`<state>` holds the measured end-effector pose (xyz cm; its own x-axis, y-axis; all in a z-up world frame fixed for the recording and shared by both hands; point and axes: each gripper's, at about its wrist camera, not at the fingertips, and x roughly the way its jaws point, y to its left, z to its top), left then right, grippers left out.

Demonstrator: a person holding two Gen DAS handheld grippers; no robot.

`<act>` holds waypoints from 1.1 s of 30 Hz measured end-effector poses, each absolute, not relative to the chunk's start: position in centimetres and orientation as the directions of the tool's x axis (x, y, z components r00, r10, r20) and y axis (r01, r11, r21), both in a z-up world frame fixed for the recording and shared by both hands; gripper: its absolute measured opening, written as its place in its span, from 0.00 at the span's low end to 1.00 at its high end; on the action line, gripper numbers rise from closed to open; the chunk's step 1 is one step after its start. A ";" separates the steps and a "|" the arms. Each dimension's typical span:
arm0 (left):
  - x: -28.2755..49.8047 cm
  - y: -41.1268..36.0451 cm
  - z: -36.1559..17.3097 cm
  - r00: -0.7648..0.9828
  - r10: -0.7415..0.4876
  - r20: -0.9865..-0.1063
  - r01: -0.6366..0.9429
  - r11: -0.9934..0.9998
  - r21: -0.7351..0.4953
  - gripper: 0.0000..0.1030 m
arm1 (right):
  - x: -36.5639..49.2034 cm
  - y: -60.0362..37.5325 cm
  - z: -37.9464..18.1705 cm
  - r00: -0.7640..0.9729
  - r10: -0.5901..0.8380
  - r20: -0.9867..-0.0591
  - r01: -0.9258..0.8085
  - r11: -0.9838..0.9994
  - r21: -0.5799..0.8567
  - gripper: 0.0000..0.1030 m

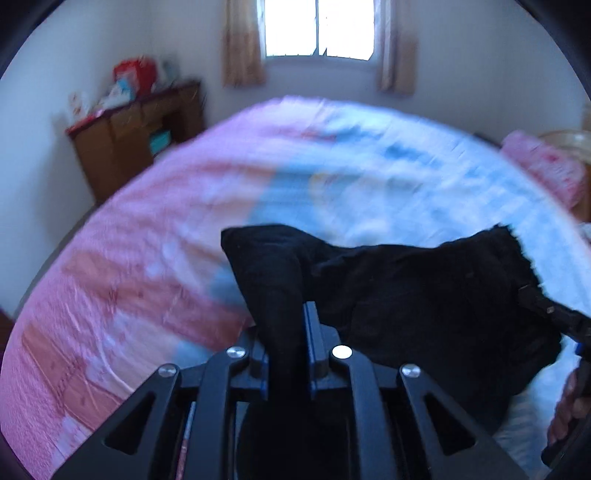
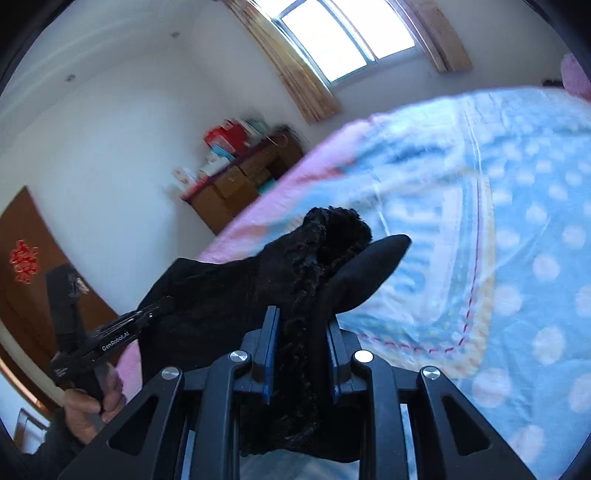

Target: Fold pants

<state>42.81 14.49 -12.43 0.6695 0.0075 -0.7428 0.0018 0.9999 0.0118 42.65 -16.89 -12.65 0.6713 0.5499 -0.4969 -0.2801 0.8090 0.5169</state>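
Black pants (image 1: pixel 424 291) hang stretched between my two grippers above the bed. My left gripper (image 1: pixel 284 332) is shut on one corner of the pants, the cloth bunched between its jaws. My right gripper (image 2: pixel 301 343) is shut on the other end of the pants (image 2: pixel 221 295), where a fuzzy fleece lining shows. The right gripper also shows in the left wrist view (image 1: pixel 546 310) at the right edge, and the left gripper shows in the right wrist view (image 2: pixel 155 308) at the left, gripping the cloth.
A bed with a pink and blue sheet (image 1: pixel 184 206) lies below and ahead, also in the right wrist view (image 2: pixel 498 221). A brown cabinet (image 1: pixel 136 136) with boxes stands at the far left wall. A pink pillow (image 1: pixel 546 166) lies at the right. A window (image 1: pixel 317 26) is beyond.
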 end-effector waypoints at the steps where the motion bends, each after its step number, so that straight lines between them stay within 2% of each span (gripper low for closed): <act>1: 43.1 14.9 -13.4 0.656 0.010 -0.755 -0.011 1.000 0.004 0.28 | 43.3 -17.0 -14.4 0.669 0.532 -0.519 -0.232 0.813 0.535 0.24; 2: 43.0 15.2 -13.8 0.662 0.009 -0.750 -0.017 1.000 -0.003 0.36 | 43.5 -17.4 -15.7 0.679 0.506 -0.532 -0.189 0.821 0.539 0.27; 4: 42.9 15.5 -14.1 0.671 0.050 -0.740 -0.047 0.999 0.025 0.55 | 44.2 -19.0 -17.8 0.652 0.536 -0.537 -0.113 0.768 0.630 0.41; 5: 42.9 15.6 -14.0 0.665 0.085 -0.742 -0.078 0.996 0.044 0.74 | 44.4 -19.7 -18.2 0.648 0.555 -0.522 -0.101 0.742 0.663 0.41; 6: 43.1 15.8 -14.1 0.657 0.116 -0.745 -0.113 0.992 0.055 0.86 | 44.4 -19.9 -18.4 0.651 0.560 -0.512 -0.103 0.733 0.672 0.41; 10: 43.0 17.0 -14.0 0.633 0.070 -0.771 -0.135 0.991 -0.022 0.88 | 44.1 -19.4 -17.9 0.658 0.530 -0.535 -0.101 0.766 0.635 0.48; 13: 41.7 17.3 -12.3 0.644 0.123 -0.756 -0.150 0.988 0.033 0.88 | 42.7 -20.6 -16.9 0.686 0.474 -0.552 -0.024 0.773 0.634 0.48; 15: 40.5 17.2 -11.1 0.654 0.178 -0.735 -0.171 0.982 0.086 0.88 | 40.5 -21.4 -15.2 0.739 0.359 -0.570 0.069 0.802 0.594 0.48; 19: 37.4 16.5 -9.3 0.689 0.194 -0.698 -0.175 0.980 0.099 0.88 | 37.3 -19.5 -12.0 0.803 0.252 -0.539 0.047 0.876 0.480 0.48; 22: 35.0 15.2 -9.2 0.689 0.188 -0.700 -0.145 0.982 0.121 0.86 | 35.2 -16.3 -10.7 0.801 0.254 -0.542 -0.028 0.920 0.390 0.49; 26: 32.1 13.3 -9.7 0.681 0.191 -0.707 -0.112 0.981 0.158 0.86 | 33.0 -12.8 -10.7 0.776 0.280 -0.566 -0.080 0.933 0.351 0.49; 29: 29.9 12.3 -10.1 0.677 0.156 -0.720 -0.092 0.988 0.127 0.85 | 31.3 -11.1 -10.9 0.748 0.269 -0.607 -0.085 0.946 0.313 0.50; 33: 27.3 11.4 -10.4 0.674 0.124 -0.728 -0.086 0.992 0.089 0.87 | 28.2 -10.3 -11.0 0.755 0.251 -0.605 -0.087 0.954 0.287 0.51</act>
<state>27.30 11.36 -10.43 0.6742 0.1239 -0.7281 -0.0864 0.9923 0.0888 28.18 -10.26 -11.01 0.7555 0.2513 -0.6051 -0.0874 0.9539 0.2871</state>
